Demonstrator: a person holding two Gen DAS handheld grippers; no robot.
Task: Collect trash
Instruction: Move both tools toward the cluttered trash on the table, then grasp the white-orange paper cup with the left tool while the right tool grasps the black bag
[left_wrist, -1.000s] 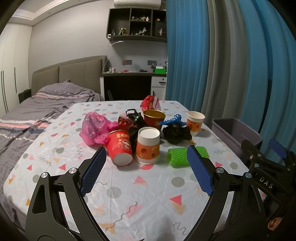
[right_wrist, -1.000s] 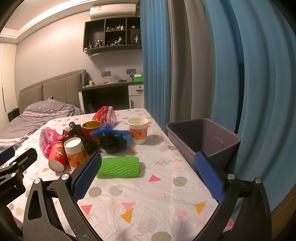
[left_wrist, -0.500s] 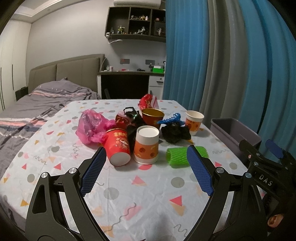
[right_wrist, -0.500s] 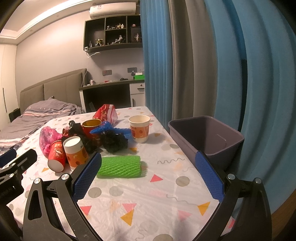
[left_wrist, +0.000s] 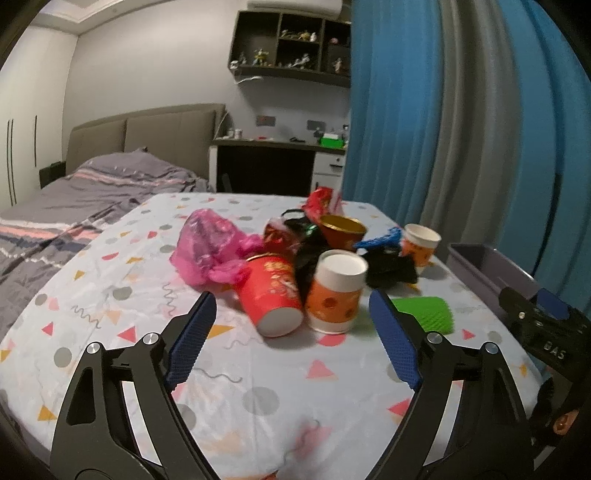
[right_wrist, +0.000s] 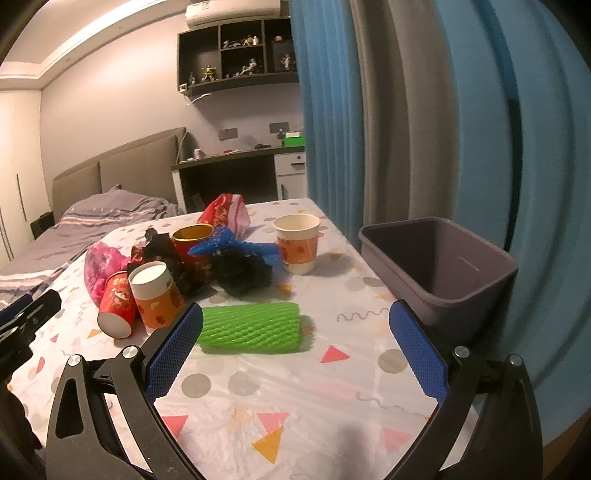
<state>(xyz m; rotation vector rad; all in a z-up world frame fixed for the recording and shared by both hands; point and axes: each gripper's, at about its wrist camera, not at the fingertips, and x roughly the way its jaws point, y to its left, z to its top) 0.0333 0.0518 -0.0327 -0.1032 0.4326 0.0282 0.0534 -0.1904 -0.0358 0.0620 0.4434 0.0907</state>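
We hold our left gripper (left_wrist: 291, 332) low over the patterned surface (left_wrist: 258, 387), its jaws wide but closing slightly, nothing between them, lined up with the tipped red paper cup (left_wrist: 271, 295) and the upside-down orange paper cup (left_wrist: 336, 291). Our right gripper (right_wrist: 295, 347) is spread and empty, facing the green foam net sleeve (right_wrist: 251, 325). The grey plastic bin (right_wrist: 443, 266) waits at the surface's right edge, handy for dropping trash.
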